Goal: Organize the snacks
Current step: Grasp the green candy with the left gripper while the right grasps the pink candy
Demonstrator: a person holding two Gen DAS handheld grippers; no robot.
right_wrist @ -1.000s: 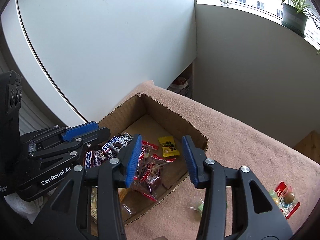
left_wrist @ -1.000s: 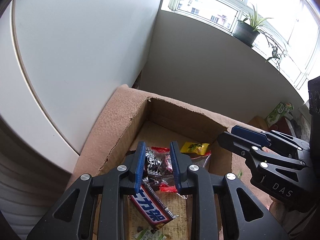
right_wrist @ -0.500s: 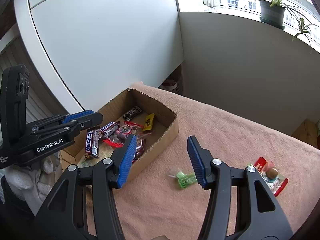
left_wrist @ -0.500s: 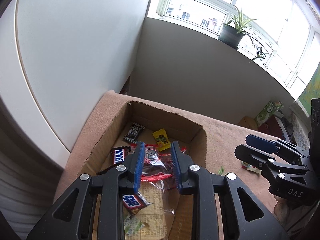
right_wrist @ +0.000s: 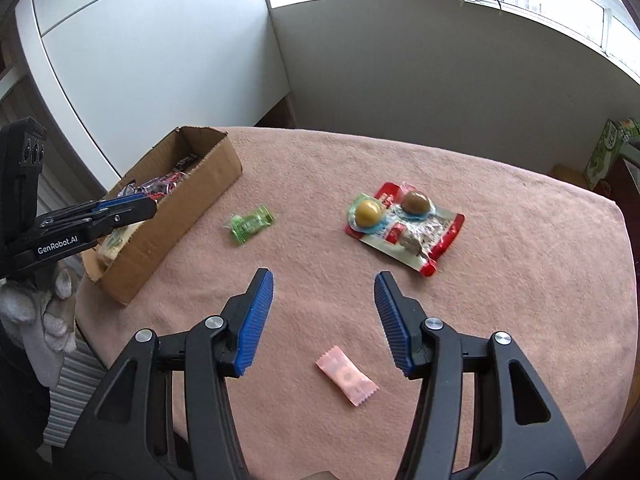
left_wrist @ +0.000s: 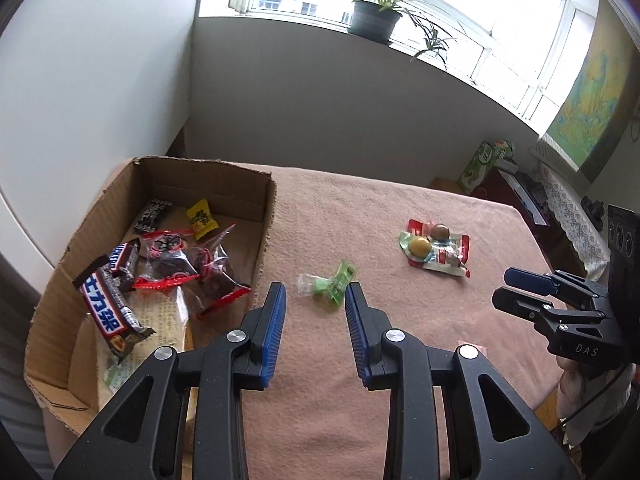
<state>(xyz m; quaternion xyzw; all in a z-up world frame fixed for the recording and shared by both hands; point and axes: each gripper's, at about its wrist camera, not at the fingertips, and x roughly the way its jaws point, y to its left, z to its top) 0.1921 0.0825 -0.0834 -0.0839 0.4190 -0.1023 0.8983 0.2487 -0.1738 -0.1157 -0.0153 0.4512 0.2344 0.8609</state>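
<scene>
A cardboard box [left_wrist: 269, 216] [right_wrist: 200, 196] at the table's left holds several snacks: a chocolate bar [left_wrist: 108, 312], red-edged packets [left_wrist: 180, 260] and a yellow candy [left_wrist: 202, 218]. On the pink cloth lie a green candy [left_wrist: 332, 282] [right_wrist: 250, 224], a red packet with two round sweets [left_wrist: 436, 248] [right_wrist: 404, 224] and a pink candy [right_wrist: 348, 376]. My left gripper [left_wrist: 316, 332] is open and empty, just short of the green candy. My right gripper [right_wrist: 324, 320] is open and empty, above the pink candy.
The table is covered with a pink cloth [right_wrist: 520, 280] and ends at the right and near edges. A white wall panel [right_wrist: 140, 60] stands behind the box. A green carton [left_wrist: 480, 164] sits on furniture beyond the table. A potted plant [left_wrist: 376, 16] stands on the windowsill.
Both grippers pulled back from over the box and swung right over the cloth. The left gripper opened wider. The pink candy has come into the right wrist view.
</scene>
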